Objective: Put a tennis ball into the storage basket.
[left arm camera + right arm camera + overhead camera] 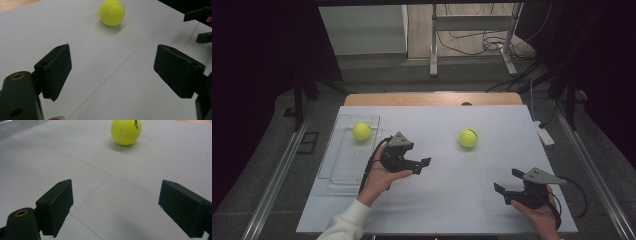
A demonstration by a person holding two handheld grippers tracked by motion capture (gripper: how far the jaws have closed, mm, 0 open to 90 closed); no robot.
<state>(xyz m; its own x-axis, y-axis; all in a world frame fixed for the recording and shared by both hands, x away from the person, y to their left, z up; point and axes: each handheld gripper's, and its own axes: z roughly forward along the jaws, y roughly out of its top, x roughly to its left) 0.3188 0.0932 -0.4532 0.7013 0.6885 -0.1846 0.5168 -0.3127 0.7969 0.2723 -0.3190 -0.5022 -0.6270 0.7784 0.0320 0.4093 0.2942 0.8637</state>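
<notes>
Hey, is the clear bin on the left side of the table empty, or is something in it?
Not empty. The clear bin holds one tennis ball near its far end; the rest looks bare.

— Any writing to read anywhere?

— Just on the ball out on the sheet: a bit of black print near its top, in the right gripper view.

— What does it say?

— It's cut off by the frame and runs sideways. Too little shows to spell out a word.

— Anything else?

— No, nothing else is legible.
</notes>
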